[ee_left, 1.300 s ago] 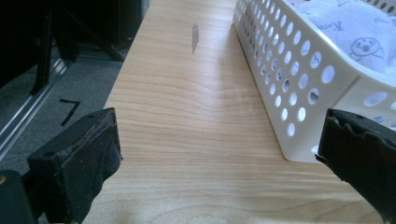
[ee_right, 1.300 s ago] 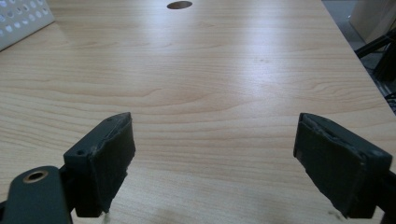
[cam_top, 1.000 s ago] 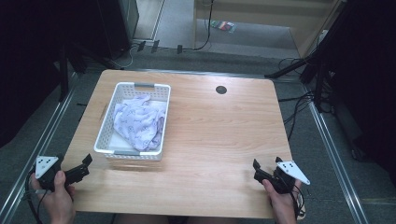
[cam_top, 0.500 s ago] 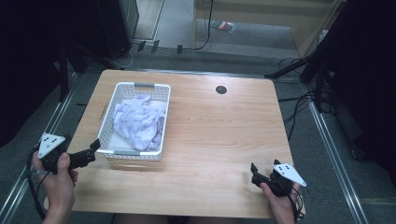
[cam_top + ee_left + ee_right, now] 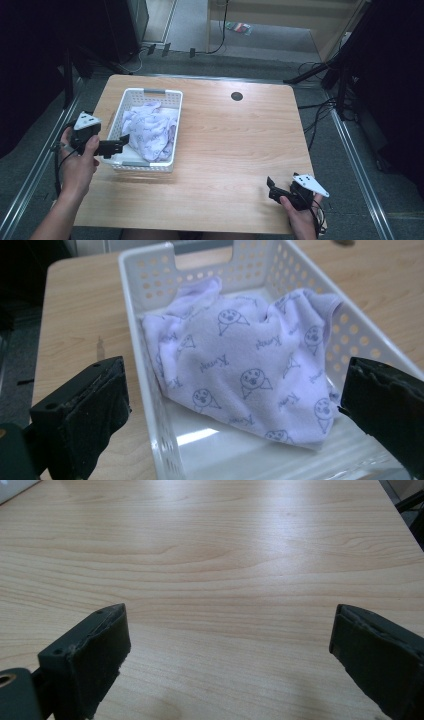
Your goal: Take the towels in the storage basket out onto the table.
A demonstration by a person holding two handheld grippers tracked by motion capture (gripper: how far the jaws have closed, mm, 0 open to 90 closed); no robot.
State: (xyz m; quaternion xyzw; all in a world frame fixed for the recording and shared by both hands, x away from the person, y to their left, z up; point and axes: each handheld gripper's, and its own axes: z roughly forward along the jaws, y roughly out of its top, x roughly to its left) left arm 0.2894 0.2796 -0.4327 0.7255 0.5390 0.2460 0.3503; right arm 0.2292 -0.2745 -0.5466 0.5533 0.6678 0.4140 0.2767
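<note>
Lavender cloth (image 5: 250,375) is bunched in the white basket (image 5: 172,127) at about 9 o'clock on the table (image 5: 240,150). Left gripper (image 5: 120,142), jaws wide with nothing in them, straddles the basket's near wall, so I'd guess a reach-in grab is next, needing it to clear that rim. Right gripper (image 5: 271,187) sits at 5 o'clock, also wide, with lots of bare wood around.

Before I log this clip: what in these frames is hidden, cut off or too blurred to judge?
- Basket floor beneath the lilac cloth: covered in the left gripper view; anything under it is unknowable.
- Basket's near end: cut by that view's bottom edge.
- Cloth print: too small to read in the high view.
- Right gripper: the hand hides its body in the high view.
- Colourful item on the floor: too blurred to identify.
</note>
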